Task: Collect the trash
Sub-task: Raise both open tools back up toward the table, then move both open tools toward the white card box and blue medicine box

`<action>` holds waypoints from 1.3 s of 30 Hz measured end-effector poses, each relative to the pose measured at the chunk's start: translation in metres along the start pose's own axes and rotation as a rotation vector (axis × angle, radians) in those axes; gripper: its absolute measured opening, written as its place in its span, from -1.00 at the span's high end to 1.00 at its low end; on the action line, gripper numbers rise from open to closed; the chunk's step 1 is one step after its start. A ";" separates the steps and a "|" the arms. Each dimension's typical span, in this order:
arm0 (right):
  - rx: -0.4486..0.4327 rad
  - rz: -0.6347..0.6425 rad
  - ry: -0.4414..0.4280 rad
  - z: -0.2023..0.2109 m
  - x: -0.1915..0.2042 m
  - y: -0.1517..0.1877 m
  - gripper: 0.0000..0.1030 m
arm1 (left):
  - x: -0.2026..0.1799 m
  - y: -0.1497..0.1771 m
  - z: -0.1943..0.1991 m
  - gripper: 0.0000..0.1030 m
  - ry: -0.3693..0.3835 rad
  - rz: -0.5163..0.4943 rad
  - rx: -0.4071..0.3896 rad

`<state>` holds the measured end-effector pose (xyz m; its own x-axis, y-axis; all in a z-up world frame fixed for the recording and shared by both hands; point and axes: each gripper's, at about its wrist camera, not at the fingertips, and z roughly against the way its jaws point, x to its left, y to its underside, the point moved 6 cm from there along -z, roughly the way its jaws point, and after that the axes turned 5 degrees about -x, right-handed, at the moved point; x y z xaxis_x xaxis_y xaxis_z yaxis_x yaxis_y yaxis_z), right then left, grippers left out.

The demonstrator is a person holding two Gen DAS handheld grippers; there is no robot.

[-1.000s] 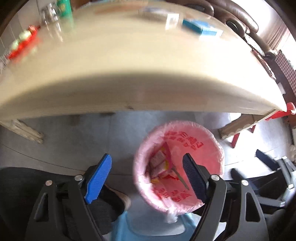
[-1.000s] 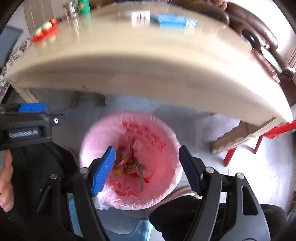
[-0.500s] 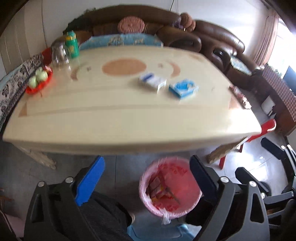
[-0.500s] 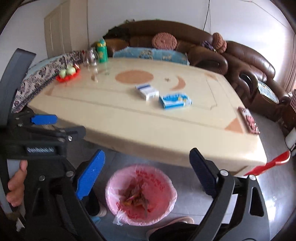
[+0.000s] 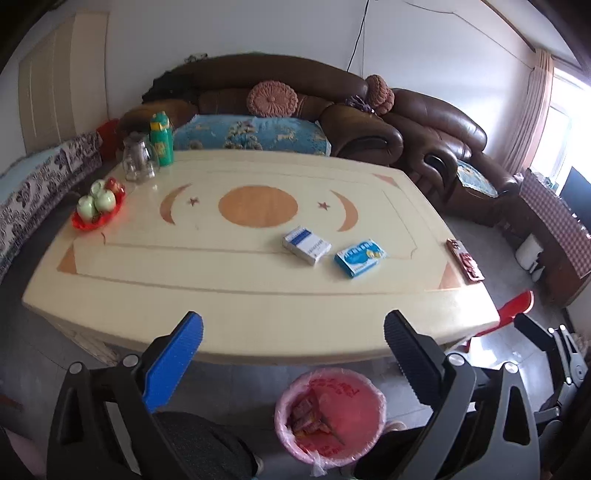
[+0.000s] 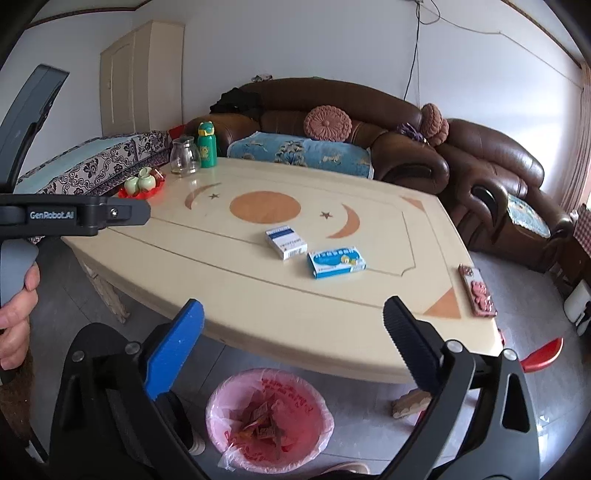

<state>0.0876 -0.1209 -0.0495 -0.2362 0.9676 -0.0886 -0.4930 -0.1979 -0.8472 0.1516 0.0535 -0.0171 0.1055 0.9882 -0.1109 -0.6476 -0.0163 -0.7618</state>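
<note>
Pink-lined trash bin (image 6: 269, 421) sat below both grippers, already holding wrappers. Left gripper (image 5: 293, 354) and right gripper (image 6: 293, 350) had just been opening and stood wide, empty. Ahead on the surface (image 6: 258, 288), two small boxes (image 6: 286, 242) probably remained to collect.

Beyond my cream table (image 5: 236, 266) a brown leather sofa (image 5: 436, 129) lines the far white wall (image 5: 258, 29); grey floor (image 6: 554, 387), bright curtained window (image 5: 554, 122) at right.
</note>
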 end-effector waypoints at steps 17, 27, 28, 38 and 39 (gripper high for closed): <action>0.015 -0.004 0.017 -0.032 -0.029 -0.015 -0.86 | -0.008 -0.021 -0.055 -0.87 -0.038 -0.085 0.047; 0.067 0.007 0.005 -0.080 -0.044 -0.010 -0.86 | -0.001 -0.031 -0.105 -0.87 -0.008 -0.007 0.124; 0.073 0.011 0.005 -0.085 -0.047 -0.010 -0.86 | -0.001 -0.031 -0.112 -0.87 0.006 0.013 0.141; 0.133 0.062 -0.001 -0.140 -0.070 -0.003 -0.86 | -0.004 -0.038 -0.171 -0.87 -0.047 0.085 0.192; 0.140 0.067 -0.008 -0.146 -0.072 -0.002 -0.86 | -0.003 -0.039 -0.178 -0.87 -0.057 0.100 0.203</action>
<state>0.2278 -0.1677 -0.1182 -0.2794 0.9503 -0.1377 -0.5878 -0.2826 -0.7580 0.3106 0.0242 -0.1003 -0.0058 0.9903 -0.1391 -0.7915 -0.0896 -0.6045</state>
